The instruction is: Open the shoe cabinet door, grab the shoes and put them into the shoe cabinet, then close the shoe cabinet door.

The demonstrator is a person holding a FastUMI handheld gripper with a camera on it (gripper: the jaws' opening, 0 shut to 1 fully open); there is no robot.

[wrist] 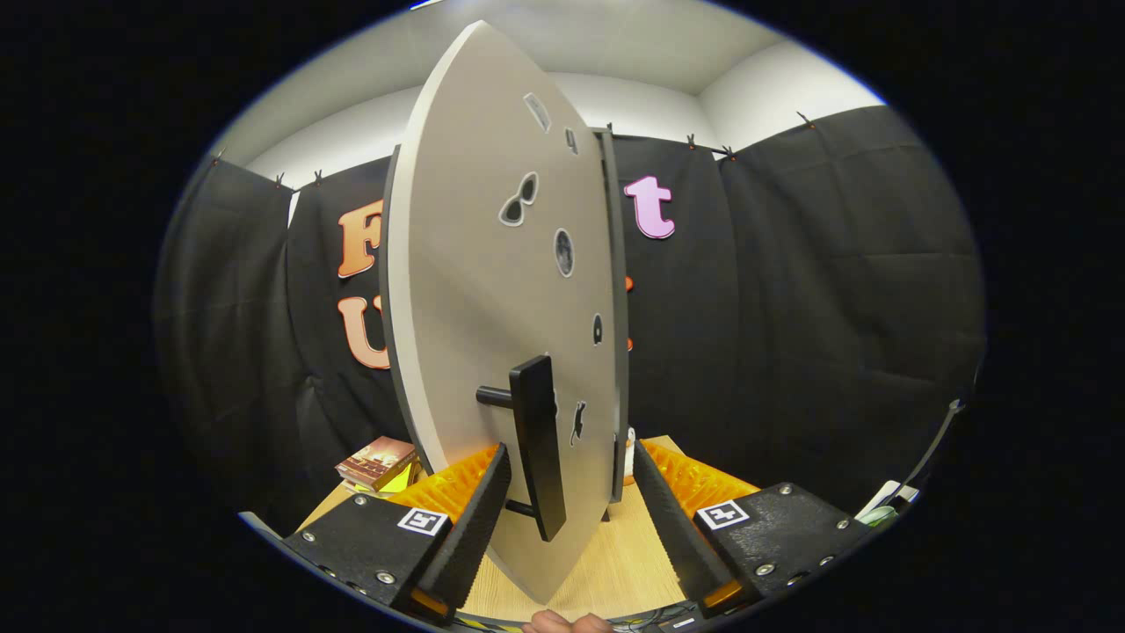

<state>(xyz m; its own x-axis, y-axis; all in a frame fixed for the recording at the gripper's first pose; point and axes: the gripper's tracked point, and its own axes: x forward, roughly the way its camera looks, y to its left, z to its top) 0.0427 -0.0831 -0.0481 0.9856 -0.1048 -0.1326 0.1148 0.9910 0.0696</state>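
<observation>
The shoe cabinet door (pixel 492 290) stands swung out edge-on toward the camera, btwn the gripper (pixel 569 510) fingers and reaching well above them; it's a flat grey panel w/ small stickers on its face, hinged at its far edge to the cabinet body (pixel 615 308), a thin strip behind. Looks like rigid board: stiff, prob light to moderate weight, swings freely on hinges, so a sideways push or pull should move it w/o much force. Face is smooth and likely slippery, so the best hold is the black bar handle (pixel 538 440), upright on two short posts, low on the door, just ahead of the left finger. Jaws are spread wide, one each side of the door's near edge, pinching nothing; handle sits in the gap nearer the left finger, not touched as far as can be seen. Gripper is held level and low over the wooden counter (pixel 615 563), pointing straight at the door edge. A bit of a hand (pixel 562 622) shows below. A book (pixel 378 463) lies on the counter beyond the left finger. Shoes: cannot tell where.
</observation>
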